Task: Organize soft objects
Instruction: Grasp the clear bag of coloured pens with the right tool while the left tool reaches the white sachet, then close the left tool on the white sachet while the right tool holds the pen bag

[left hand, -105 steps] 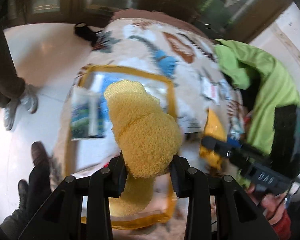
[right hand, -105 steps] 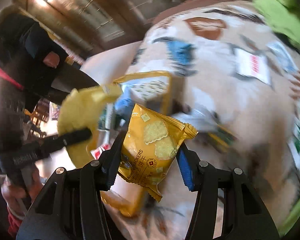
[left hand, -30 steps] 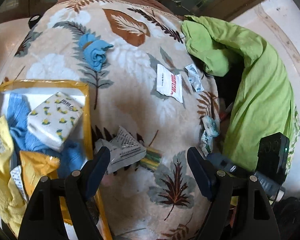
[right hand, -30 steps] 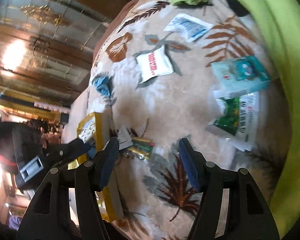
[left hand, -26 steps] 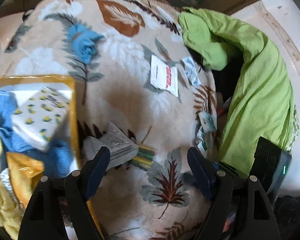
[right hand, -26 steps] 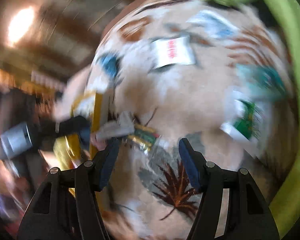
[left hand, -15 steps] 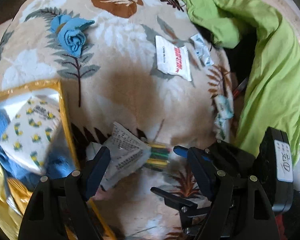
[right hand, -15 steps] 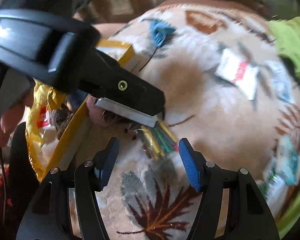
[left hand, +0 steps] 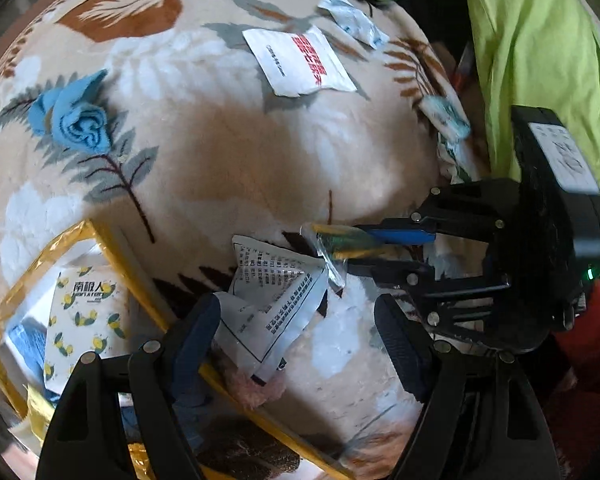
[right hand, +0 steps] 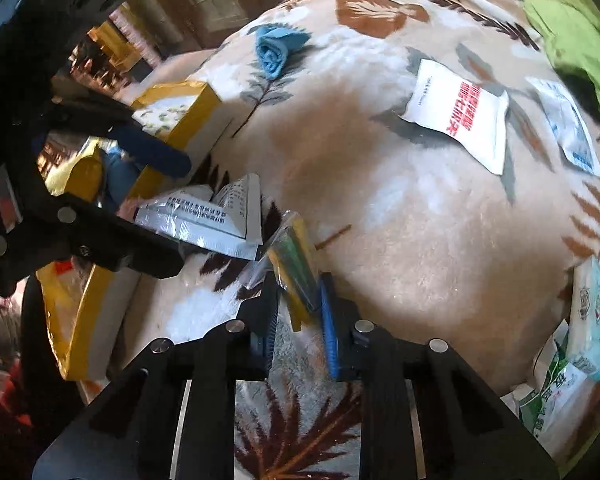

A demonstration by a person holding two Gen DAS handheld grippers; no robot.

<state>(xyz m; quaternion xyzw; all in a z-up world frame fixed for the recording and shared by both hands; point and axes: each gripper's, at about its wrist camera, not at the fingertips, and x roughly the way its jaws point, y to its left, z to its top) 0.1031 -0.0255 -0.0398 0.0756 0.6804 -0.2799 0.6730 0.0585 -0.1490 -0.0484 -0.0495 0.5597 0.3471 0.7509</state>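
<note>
On the leaf-print blanket (left hand: 228,168) lies a silver printed packet (left hand: 268,296), its edge over the yellow-trimmed storage box (left hand: 112,248). My left gripper (left hand: 296,332) is open and points down, with the silver packet between its fingers but not pressed. Beside it lies a clear-wrapped green-and-yellow packet (right hand: 296,276). The jaws of my right gripper (right hand: 296,320) are closing and its blue pads press that packet's near end. The left wrist view shows the right gripper (left hand: 356,248) coming in from the right onto the same packet (left hand: 340,240).
The box holds a lemon-print pack (left hand: 84,320) and blue cloth. A rolled blue cloth (right hand: 274,54), a white red-print packet (right hand: 456,116) and a small sachet (right hand: 568,128) lie farther off. Tissue packs (right hand: 588,320) sit near the green fabric (left hand: 540,60).
Both grippers have come down closer to the blanket. The right gripper's jaws went from wide apart to pinched on the green-and-yellow packet. The left gripper now straddles the silver packet.
</note>
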